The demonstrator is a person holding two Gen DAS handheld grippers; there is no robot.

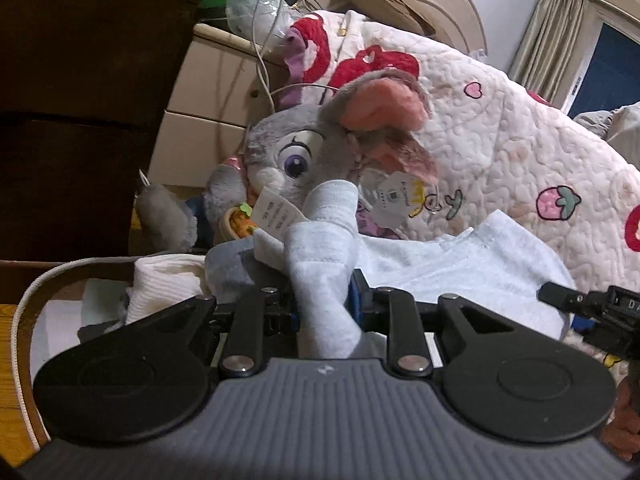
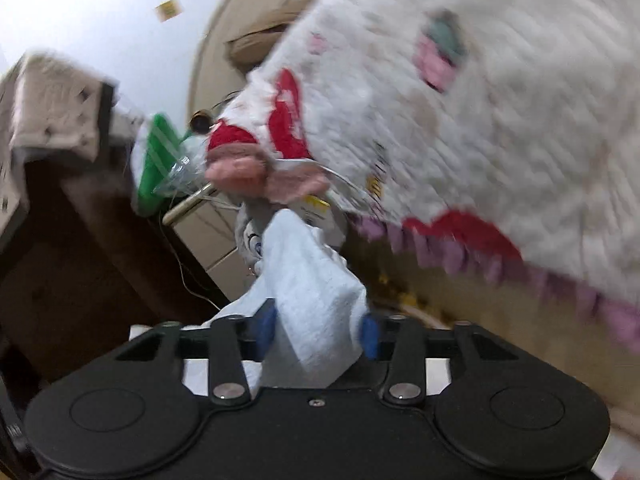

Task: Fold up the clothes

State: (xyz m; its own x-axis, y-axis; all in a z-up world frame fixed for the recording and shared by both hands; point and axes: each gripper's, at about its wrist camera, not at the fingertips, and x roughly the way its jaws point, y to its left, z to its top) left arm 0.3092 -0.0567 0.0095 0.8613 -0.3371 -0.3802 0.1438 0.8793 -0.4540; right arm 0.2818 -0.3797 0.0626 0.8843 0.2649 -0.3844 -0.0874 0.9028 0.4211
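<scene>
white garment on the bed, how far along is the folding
Done: nothing looks folded yet. In hand: the left gripper is shut on a bunched part of the white garment, and the right gripper is shut on another bunch of it. Left: the rest lies spread over the bed by the plush rabbit; folds remain.

The garment [image 1: 324, 272] is pale blue-white, with a white label printed in grey. The left tongs [image 1: 324, 308] are black with blue pads, on a ribbed grey body; the right tongs [image 2: 316, 328] are black with blue pads too. The plush rabbit [image 1: 296, 148] is grey, with pink inner ears and a purple eye. The quilt [image 1: 500, 152] is cream, patterned with red shapes, pink strawberries and small hearts, edged in lilac. The curtain [image 1: 548, 28] is beige. The cabinet [image 1: 72, 100] at left is dark brown.
</scene>
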